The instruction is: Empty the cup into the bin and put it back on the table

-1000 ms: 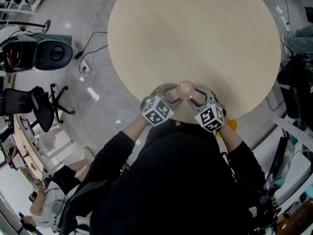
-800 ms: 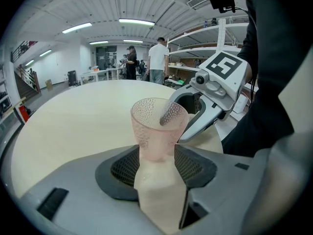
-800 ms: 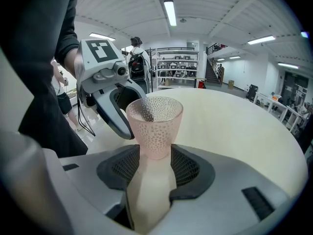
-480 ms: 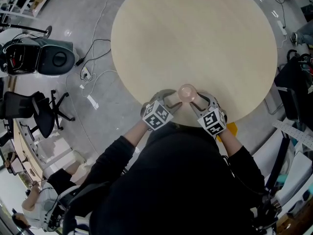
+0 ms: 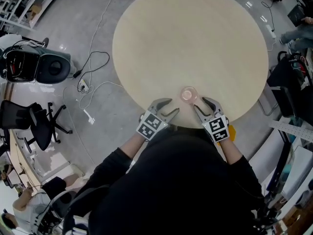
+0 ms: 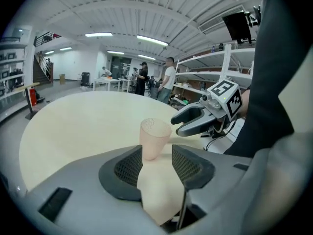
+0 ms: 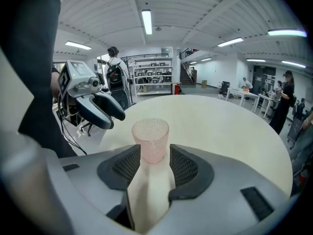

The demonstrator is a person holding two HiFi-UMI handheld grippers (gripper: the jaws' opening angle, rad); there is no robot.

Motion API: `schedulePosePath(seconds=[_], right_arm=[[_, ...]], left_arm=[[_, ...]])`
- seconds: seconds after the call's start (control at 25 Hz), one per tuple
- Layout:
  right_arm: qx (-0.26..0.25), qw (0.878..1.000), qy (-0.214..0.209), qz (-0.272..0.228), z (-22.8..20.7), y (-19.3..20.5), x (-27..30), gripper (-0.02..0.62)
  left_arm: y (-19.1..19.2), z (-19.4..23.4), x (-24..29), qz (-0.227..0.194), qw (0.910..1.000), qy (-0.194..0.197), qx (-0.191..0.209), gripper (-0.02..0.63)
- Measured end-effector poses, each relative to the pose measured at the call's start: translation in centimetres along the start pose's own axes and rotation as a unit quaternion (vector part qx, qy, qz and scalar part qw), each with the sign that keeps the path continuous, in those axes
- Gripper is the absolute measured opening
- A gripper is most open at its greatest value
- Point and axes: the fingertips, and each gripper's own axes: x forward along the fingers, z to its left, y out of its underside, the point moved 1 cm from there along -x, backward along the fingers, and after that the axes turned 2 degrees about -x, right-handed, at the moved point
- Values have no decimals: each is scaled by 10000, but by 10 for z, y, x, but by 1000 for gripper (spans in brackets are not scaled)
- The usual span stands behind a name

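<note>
Bright, even light comes from long ceiling lamps [image 7: 147, 21] high above the right tool [image 7: 155, 153] and the left tool [image 6: 157, 153]. The pale worktop [image 5: 190, 48] carries only faint, soft shadows. Both gripper views bend strongly at the edges, with black corners. Focus is sharp.

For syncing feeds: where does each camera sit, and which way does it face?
Head view: on head, steeply down; table, cup, arms, left gripper, right gripper.
Left gripper view: along its empty jaws, just closing slightly, toward cup; right gripper, torso.
Right gripper view: along its empty open jaws toward cup; left gripper, torso.
Shared: upright cup.
</note>
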Motion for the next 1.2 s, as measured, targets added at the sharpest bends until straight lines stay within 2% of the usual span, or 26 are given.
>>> schedulePosePath(seconds=[0.12, 0.24, 0.36, 0.48, 0.64, 0.96, 1.2], right_arm=[[398, 9988, 187, -207, 7, -8, -11, 159], [739, 9958, 314, -432, 22, -20, -20, 81], [1011, 9929, 248, -577, 42, -29, -26, 35], [1150, 9910, 93, -680, 64, -37, -36, 17], [1137, 9884, 311, -953, 73, -55, -54, 15], [1383, 9744, 626, -1658, 58, -95, -87, 15], [2015, 9548, 833, -2019, 30, -116, -112, 15]], left_arm=[[-7, -13, -10, -264, 9992, 206, -221, 158], [-9, -27, -23, -441, 9977, 419, -295, 114], [-7, -36, -39, -624, 9957, 549, -411, 68], [-5, -43, -54, -811, 9931, 641, -555, 40], [-11, -53, -68, -1002, 9907, 777, -503, 37], [-48, -74, -79, -1324, 9859, 987, -258, 37], [-85, -84, -84, -1573, 9840, 838, -79, 37]])
